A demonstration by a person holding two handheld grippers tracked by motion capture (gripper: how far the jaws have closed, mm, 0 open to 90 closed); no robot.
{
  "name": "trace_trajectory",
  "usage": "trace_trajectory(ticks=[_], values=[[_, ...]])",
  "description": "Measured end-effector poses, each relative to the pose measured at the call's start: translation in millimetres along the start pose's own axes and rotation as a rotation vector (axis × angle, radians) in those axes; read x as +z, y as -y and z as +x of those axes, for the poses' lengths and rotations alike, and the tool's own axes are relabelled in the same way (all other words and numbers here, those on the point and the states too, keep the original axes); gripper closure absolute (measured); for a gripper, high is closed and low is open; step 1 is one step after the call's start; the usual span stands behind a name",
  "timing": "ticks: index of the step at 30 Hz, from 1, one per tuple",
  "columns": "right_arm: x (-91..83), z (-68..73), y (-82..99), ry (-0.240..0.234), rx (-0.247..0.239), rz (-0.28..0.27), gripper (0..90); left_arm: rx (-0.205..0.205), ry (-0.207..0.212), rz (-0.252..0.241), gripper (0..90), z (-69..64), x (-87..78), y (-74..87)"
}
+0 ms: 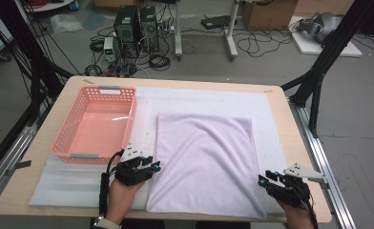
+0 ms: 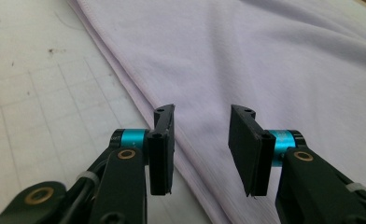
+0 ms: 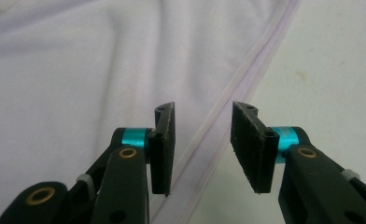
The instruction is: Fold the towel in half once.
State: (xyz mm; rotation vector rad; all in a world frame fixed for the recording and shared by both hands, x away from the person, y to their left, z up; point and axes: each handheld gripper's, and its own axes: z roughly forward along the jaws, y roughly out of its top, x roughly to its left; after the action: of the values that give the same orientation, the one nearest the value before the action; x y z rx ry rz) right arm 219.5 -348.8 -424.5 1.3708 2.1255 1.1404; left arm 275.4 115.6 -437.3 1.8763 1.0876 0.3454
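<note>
Nearest, the left gripper [image 1: 157, 166] and right gripper [image 1: 262, 180] sit at the lilac cloth [image 1: 204, 157]'s near side edges, jaws apart, apparently gripping nothing. The cloth lies flat on the white mat [image 1: 70, 181]; the pink basket [image 1: 128, 114] sits beyond its left edge.

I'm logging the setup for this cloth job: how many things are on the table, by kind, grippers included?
Lilac cloth: 1
Pink basket: 1
White mat: 1
Grippers, left gripper and right gripper, both open: 2
Total: 5
</note>
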Motion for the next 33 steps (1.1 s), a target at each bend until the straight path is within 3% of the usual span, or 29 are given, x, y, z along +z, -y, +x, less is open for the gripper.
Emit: trace_trajectory(ticks=[3, 7, 9, 11, 13, 15, 19, 21, 24, 25, 33], values=[[9.1, -5.5, -6.3, 0.000, 0.001, 0.000, 58.9, 0.031, -0.021, 0.028, 62.9, 1.1, 13.2, -5.5], [17.2, -11.5, -13.4, -0.003, -0.003, -0.003, 58.9, 0.040, -0.063, 0.054, 63.0, 6.1, 26.3, -8.1], [20.3, -14.7, -16.0, -0.003, 0.006, -0.003, 58.8, 0.058, -0.063, 0.056, 63.6, 7.1, 29.9, -6.7], [23.3, -18.2, -17.7, -0.004, 0.011, -0.001, 58.6, 0.102, -0.081, 0.061, 73.0, 6.7, 29.2, -6.2], [26.6, -21.0, -19.2, -0.004, 0.010, -0.002, 58.2, 0.116, -0.101, 0.061, 84.8, 4.6, 28.0, -6.8], [29.1, -22.1, -20.8, -0.001, 0.010, -0.001, 57.7, 0.124, -0.136, 0.048, 85.8, 5.1, 25.1, -7.3], [31.9, -22.7, -22.1, 0.000, 0.015, 0.002, 57.0, 0.098, -0.159, 0.036, 85.7, 9.3, 17.4, -4.2], [33.0, -22.8, -22.8, 0.008, 0.017, 0.000, 56.7, 0.089, -0.139, 0.038, 84.6, 10.5, 17.1, -1.5], [36.6, -21.7, -24.3, 0.014, 0.019, 0.005, 57.1, 0.058, -0.139, 0.035, 64.8, 12.1, 17.8, 0.1], [38.1, -21.8, -24.8, 0.017, 0.017, 0.010, 58.3, 0.052, -0.137, 0.028, 62.5, 12.9, 17.1, -0.4], [61.1, -24.6, -31.2, 0.004, 0.022, 0.061, 70.4, 0.031, -0.110, 0.005, 56.4, 13.5, 18.5, -4.1]])
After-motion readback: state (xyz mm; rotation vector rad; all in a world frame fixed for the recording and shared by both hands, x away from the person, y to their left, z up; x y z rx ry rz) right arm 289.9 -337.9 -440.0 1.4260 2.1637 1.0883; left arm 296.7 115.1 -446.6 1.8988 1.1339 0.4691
